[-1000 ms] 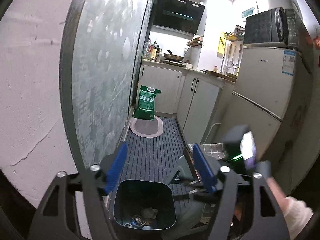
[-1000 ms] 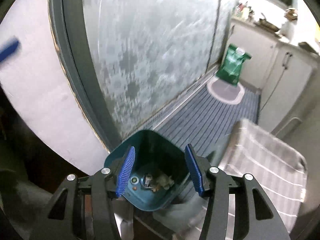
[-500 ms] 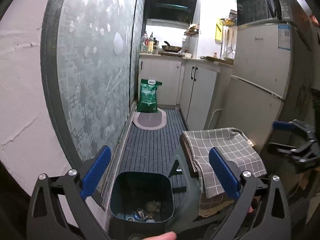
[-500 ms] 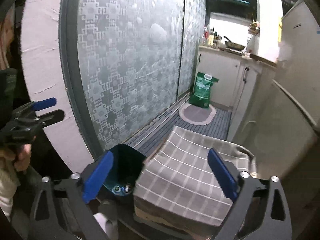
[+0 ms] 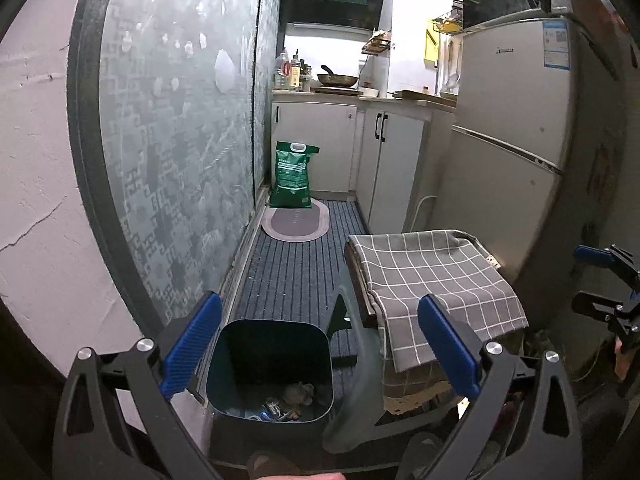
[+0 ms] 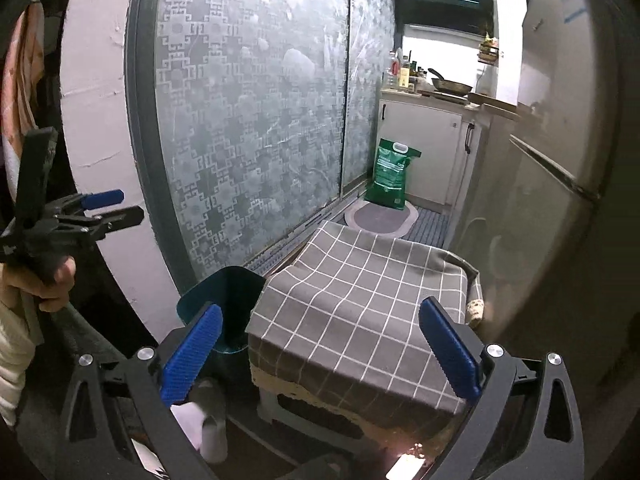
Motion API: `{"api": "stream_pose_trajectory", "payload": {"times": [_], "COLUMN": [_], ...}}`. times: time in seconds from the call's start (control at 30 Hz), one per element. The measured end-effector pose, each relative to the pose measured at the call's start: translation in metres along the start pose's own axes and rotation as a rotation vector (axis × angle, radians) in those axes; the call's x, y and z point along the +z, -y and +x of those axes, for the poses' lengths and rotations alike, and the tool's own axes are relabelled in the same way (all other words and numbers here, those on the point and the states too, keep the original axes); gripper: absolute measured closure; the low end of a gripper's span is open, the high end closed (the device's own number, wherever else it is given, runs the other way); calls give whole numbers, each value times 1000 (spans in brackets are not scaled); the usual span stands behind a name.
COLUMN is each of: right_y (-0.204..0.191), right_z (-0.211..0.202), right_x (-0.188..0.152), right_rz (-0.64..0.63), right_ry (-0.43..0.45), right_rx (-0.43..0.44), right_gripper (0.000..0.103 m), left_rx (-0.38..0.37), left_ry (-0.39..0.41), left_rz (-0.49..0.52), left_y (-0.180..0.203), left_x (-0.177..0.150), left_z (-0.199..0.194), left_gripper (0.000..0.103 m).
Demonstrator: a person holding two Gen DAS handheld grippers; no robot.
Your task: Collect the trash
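Narrow kitchen: striped floor mat (image 5: 296, 276), frosted sliding door (image 5: 176, 152), refrigerator (image 5: 508, 152). Dark-teal trash bin (image 5: 272, 364) holds litter beside a checked-cloth stool (image 5: 432, 280). Left gripper (image 5: 320, 344) and right gripper (image 6: 320, 352) both released, empty.

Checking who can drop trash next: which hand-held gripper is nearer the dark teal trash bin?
Left. The left hand-held gripper hangs open right over the bin; the right hand-held gripper is open over the checked cloth beside it.
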State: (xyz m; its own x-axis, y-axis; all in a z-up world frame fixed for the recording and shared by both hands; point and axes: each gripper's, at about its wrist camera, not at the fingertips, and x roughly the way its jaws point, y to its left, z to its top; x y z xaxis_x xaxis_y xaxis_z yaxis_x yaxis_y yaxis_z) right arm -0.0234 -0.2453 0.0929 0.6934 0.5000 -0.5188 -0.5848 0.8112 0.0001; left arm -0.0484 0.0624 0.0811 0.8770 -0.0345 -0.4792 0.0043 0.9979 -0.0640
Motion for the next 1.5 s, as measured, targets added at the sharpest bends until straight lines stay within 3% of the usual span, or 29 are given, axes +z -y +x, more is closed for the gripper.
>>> {"api": "stream_pose_trajectory", "payload": {"times": [0.23, 0.6, 1.5], "right_y": [0, -4, -6], "right_z": [-6, -10, -7], "right_x": [-4, -1, -3], "right_rz": [22, 18, 13], "right_ry": [19, 38, 27], "right_rx": [-21, 13, 10], "right_gripper": [3, 3, 3], "left_rx": [12, 25, 29], "left_ry": [11, 16, 2], "left_rz": [7, 9, 17], "left_y": [5, 8, 8], "left_x": [-5, -5, -6], "left_z": [-6, -9, -6], "left_gripper": [3, 3, 3]}}
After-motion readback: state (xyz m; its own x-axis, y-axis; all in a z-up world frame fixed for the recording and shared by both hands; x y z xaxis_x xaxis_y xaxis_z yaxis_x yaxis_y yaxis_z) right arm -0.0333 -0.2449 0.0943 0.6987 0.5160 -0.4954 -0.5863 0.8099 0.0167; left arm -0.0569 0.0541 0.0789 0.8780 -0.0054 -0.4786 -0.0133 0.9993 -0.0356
